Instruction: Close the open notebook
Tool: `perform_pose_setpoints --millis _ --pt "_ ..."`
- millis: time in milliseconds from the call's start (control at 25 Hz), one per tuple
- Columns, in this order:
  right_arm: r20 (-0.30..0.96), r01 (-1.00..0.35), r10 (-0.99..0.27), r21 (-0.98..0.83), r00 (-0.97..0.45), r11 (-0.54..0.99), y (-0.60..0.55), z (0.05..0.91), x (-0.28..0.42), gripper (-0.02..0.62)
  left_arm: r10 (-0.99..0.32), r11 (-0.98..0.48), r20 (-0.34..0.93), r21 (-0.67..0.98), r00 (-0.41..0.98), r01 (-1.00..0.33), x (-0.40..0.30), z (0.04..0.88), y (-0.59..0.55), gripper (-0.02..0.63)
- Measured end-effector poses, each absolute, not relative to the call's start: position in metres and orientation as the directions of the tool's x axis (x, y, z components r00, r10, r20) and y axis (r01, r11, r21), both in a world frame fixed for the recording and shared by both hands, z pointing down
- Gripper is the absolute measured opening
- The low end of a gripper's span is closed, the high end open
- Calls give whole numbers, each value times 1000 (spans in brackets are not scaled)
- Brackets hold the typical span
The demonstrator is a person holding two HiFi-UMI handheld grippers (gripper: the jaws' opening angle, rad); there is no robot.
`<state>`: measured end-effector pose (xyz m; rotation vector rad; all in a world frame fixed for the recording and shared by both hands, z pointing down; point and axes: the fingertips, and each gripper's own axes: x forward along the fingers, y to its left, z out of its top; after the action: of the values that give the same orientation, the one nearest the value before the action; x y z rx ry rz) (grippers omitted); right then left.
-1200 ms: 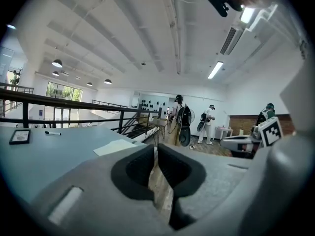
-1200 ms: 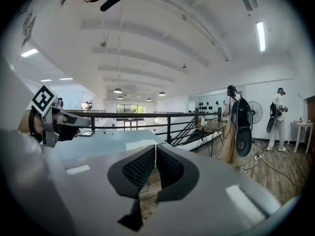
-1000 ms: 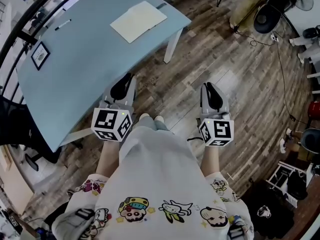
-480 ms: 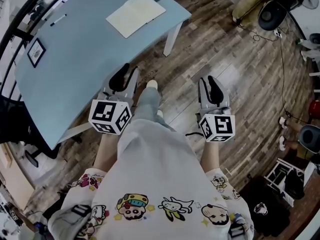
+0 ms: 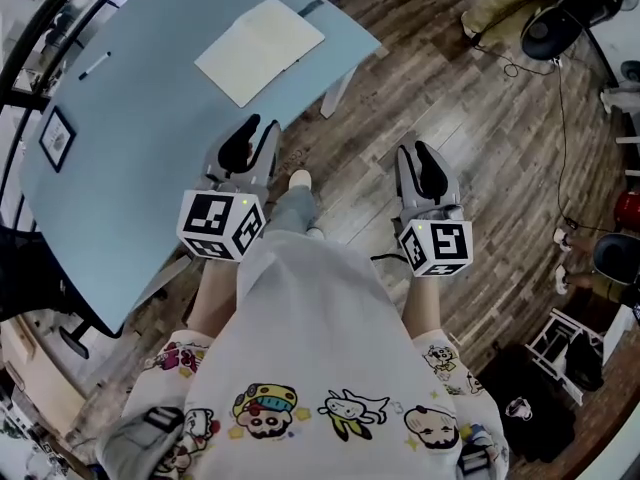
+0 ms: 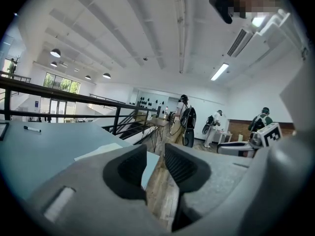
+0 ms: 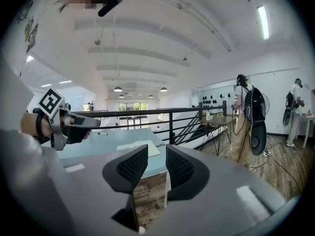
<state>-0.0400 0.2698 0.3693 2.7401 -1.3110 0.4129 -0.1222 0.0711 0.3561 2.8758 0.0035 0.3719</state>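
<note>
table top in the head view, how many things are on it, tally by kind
notebook, lying open: 1
marker pen: 1
black-framed picture: 1
total on the table: 3

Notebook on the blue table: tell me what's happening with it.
The notebook lies open near the corner of the table, untouched. A person holds the left gripper and right gripper low in front, short of it. Both are empty: the left's jaws stand apart, the right's jaws are opening.
</note>
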Motion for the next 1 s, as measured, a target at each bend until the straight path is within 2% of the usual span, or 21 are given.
perform_pose_setpoints --millis 280,600,840,1000 --pt "272 -769 -750 -53 602 -636 223 365 15 109 42 -970 244 243 969 -19 -65 354 21 109" --pt "292 -770 -747 -52 597 -636 182 368 50 109 22 -968 249 246 968 -41 -39 355 -24 109" --pt "323 -813 -781 -52 535 -579 143 377 74 109 -41 -957 267 266 963 -114 -34 365 -56 109" --pt "342 -864 -823 -55 454 -500 106 388 96 109 -137 -938 277 272 951 -215 -38 372 -83 109"
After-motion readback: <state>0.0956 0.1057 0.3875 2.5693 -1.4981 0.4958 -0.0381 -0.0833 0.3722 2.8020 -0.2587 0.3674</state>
